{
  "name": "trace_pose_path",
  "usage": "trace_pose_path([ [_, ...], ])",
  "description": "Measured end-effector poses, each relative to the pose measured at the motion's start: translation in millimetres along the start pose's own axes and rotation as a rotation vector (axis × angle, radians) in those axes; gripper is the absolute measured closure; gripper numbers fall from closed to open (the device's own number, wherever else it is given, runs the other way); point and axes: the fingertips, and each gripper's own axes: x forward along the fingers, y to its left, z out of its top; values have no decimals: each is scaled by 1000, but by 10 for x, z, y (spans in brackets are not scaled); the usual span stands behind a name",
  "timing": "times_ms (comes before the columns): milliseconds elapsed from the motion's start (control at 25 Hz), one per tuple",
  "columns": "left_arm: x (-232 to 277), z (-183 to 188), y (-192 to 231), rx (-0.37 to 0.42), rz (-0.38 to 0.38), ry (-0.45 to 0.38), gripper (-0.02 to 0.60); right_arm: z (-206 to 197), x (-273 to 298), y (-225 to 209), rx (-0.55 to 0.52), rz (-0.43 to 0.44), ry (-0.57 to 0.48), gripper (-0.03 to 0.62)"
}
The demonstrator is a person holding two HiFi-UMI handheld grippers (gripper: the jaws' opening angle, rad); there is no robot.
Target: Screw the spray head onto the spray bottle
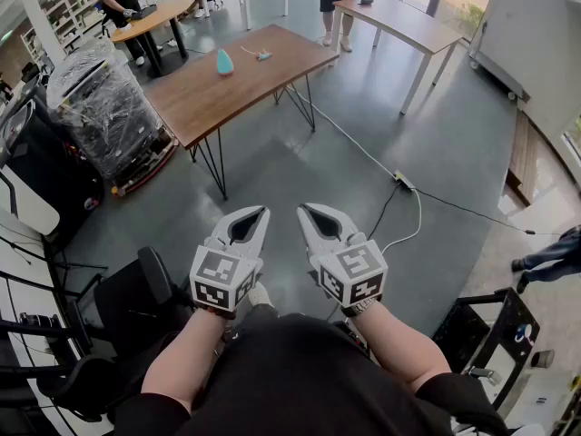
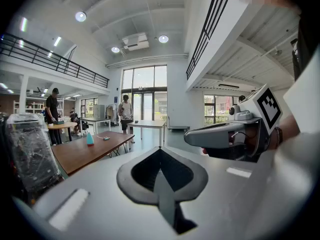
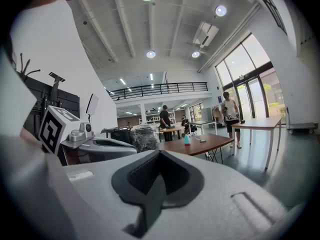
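Closest in, the left gripper [image 1: 258, 212] and right gripper [image 1: 307, 210] hang side by side over the person's lap. Jaws on both are pressed together with nothing in them. Way off, the teal spray bottle [image 1: 224, 62] stands upright on the wooden desk [image 1: 209, 107], about halfway along its far long edge. Its spray head [image 1: 263, 55] lies near it, toward the desk's right end, not touching. Between the grippers and the desk's near edge it's all bare grey floor [image 1: 272, 169], so loads of room. On the right a cable [image 1: 354, 143] runs across the floor, and a plastic-wrapped cart [image 1: 100, 107] crowds the desk's left end.
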Motion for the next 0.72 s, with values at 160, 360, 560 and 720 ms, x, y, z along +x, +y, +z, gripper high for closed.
trace_pose_path([
  [160, 154, 16, 132, -8, -4, -1, 565, 31, 160, -102, -4, -1, 5, 602],
  [360, 384, 58, 350, -22, -9, -13, 565, 58, 406, -238, -14, 0, 19, 602],
  [560, 554, 108, 721, -41, -10, -25, 565, 148, 787, -292, -30, 5, 35, 602],
  [720, 642, 161, 1074, -57, -10, -38, 565, 249, 1140, -281, -47, 7, 43, 602],
])
